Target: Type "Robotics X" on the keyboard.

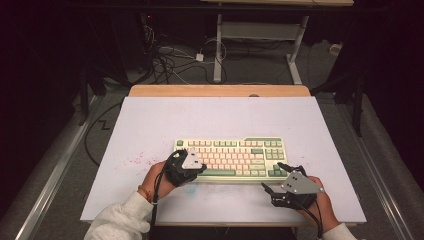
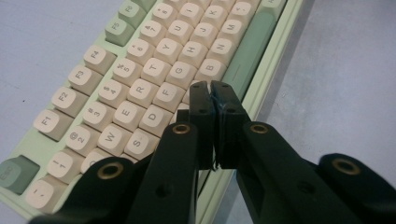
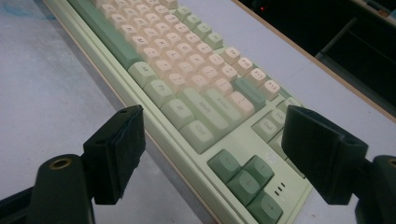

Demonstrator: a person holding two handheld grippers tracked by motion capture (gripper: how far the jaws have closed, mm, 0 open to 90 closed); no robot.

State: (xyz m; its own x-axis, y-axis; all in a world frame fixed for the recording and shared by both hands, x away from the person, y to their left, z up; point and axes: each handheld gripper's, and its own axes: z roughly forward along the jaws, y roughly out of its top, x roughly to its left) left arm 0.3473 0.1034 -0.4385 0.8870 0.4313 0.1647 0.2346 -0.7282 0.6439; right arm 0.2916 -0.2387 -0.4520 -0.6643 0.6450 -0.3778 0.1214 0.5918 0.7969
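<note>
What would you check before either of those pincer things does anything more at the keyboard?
1. Left gripper shut, tips over the lower letter rows: ok.
2. Left tips pressing a key: cannot tell.
3. Right gripper open, jaws spread wide by the arrow keys: ok.
4. Right gripper not touching the keyboard: ok in its own view.
5. Keyboard flat and square on the white table: ok.
6. Red specks left of the keyboard, wet or dry: cannot tell.

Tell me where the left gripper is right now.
In the high view, the left gripper sits left of centre over the keyboard's lower-left keys; its own view shows its shut jaws above the bottom letter row beside the spacebar.
</note>
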